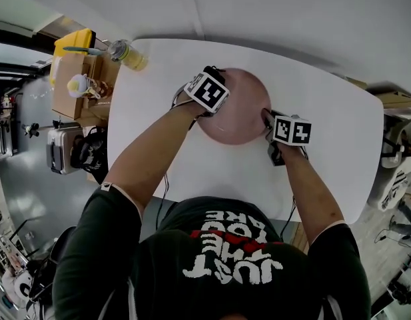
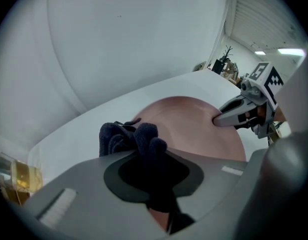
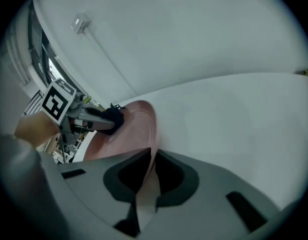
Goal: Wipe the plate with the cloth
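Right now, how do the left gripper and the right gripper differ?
The left gripper is shut on the dark cloth; the right gripper is shut on the rim of the pink plate. The left gripper is over the plate's face; the right gripper sits at its edge. Both are closed and angled down.

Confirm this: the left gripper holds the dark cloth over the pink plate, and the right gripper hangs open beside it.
Wrong on the right gripper: the right gripper view shows its jaws shut on the rim of the plate. The left gripper does hold the dark cloth over the plate.
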